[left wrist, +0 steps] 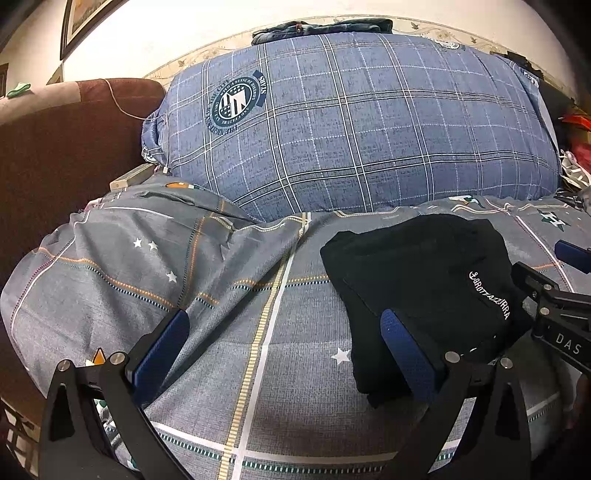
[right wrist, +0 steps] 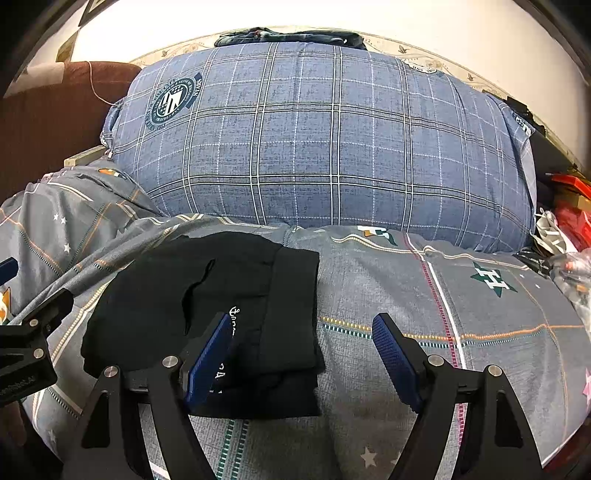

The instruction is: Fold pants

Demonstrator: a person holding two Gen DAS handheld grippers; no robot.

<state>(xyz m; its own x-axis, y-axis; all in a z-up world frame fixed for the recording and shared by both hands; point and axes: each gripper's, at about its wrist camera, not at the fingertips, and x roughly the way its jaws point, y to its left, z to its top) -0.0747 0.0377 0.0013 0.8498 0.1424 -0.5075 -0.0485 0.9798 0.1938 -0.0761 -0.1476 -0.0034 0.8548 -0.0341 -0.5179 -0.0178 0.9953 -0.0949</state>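
The black pants (left wrist: 417, 291) lie folded into a compact bundle on the grey patterned bedspread (left wrist: 229, 295), white lettering showing on top. In the left wrist view they rest at the right, and my left gripper (left wrist: 284, 350) stands open above the bedspread, its right pad over the bundle's near left edge, nothing between the pads. The right wrist view has the pants (right wrist: 207, 306) at lower left. My right gripper (right wrist: 301, 354) is open too, its left pad above the bundle's near right part, its right pad over bare bedspread (right wrist: 461, 314). Each gripper's black frame shows at the edge of the other's view.
A big blue plaid pillow (left wrist: 351, 125) fills the back of the bed, with dark folded clothes (left wrist: 321, 27) on top. A brown sofa arm (left wrist: 55, 147) stands at the left. Red and white clutter (right wrist: 565, 229) sits past the bed's right edge.
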